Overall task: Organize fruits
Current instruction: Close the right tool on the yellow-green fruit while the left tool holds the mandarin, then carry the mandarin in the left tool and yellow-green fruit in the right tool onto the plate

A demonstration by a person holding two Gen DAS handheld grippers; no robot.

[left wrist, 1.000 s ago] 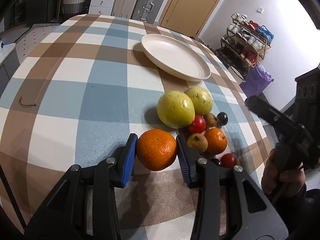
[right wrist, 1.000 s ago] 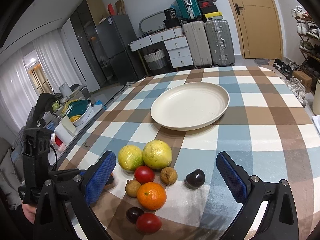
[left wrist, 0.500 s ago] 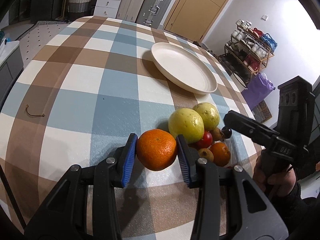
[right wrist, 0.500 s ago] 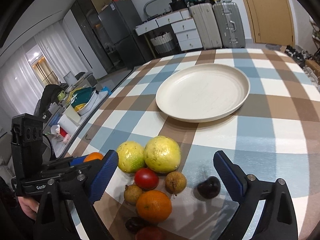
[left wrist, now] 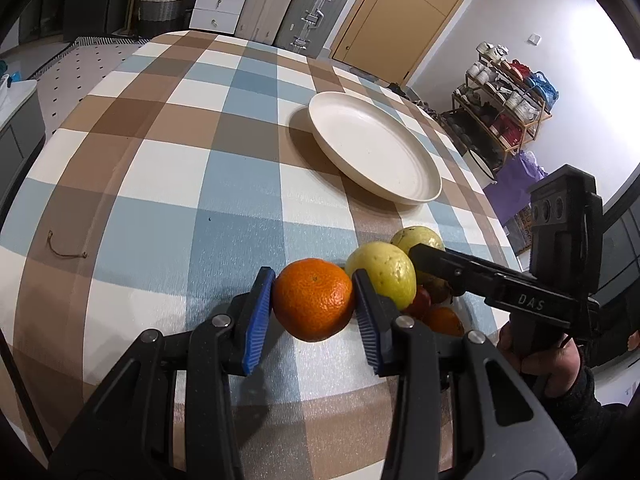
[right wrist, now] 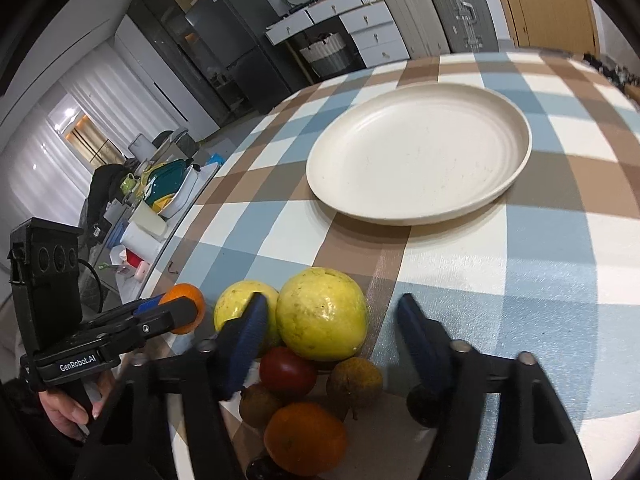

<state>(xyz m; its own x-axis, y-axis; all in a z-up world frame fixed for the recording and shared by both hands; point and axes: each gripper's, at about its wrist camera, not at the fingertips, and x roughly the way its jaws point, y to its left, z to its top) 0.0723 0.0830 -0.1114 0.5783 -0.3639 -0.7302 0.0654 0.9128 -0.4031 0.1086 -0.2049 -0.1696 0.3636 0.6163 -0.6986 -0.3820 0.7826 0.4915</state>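
The left gripper (left wrist: 314, 306) was clamped on an orange (left wrist: 313, 305), lifted just above the checked tablecloth (left wrist: 168, 184); to its right, the right gripper (right wrist: 332, 330) had its jaws just closing around a large yellow fruit (right wrist: 322, 314) in the pile, pads apparently not yet pressing; beyond, the cream plate (right wrist: 420, 152) sat bare.

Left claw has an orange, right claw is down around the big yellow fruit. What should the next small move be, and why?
Probably finish closing the right claw on the large yellow fruit. Its jaws have just been closing and now straddle that fruit, but a gap shows on its right side. The left claw already grips the orange, and the plate has no fruit on it.
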